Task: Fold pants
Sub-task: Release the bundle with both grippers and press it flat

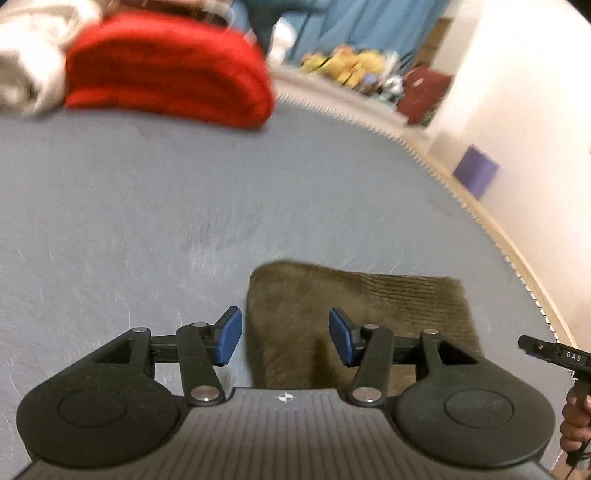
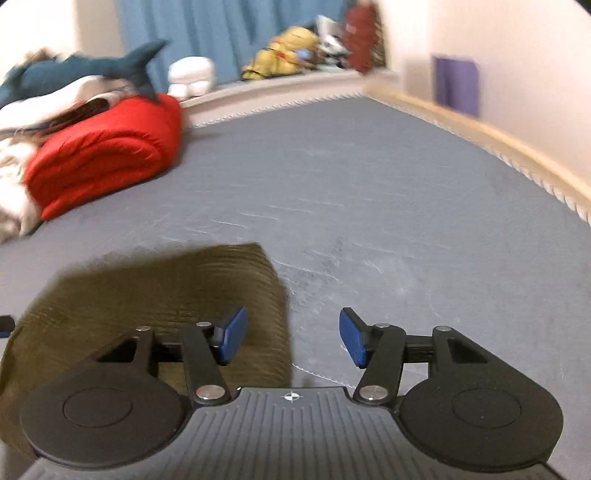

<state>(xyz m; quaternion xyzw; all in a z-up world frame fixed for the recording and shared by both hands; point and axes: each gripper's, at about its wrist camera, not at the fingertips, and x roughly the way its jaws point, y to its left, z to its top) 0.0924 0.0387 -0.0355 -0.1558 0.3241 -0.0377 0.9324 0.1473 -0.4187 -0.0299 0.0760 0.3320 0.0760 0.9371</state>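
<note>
Olive-brown corduroy pants (image 1: 362, 306) lie folded into a compact rectangle on a grey bed sheet (image 1: 147, 206). My left gripper (image 1: 285, 338) is open and empty, hovering over the pants' left edge. In the right wrist view the pants (image 2: 166, 295) lie at the lower left. My right gripper (image 2: 292, 338) is open and empty, its left finger over the pants' right edge and its right finger over bare sheet. The right gripper's tip and the hand holding it show at the far right of the left wrist view (image 1: 554, 354).
A folded red blanket (image 1: 170, 66) and white bedding (image 1: 26, 55) lie at the head of the bed. A blue shark plush (image 2: 85, 66) rests on them. Yellow toys (image 2: 284, 51) and a blue curtain (image 2: 207, 29) stand behind. The bed's edge and a wall run along the right (image 2: 480, 129).
</note>
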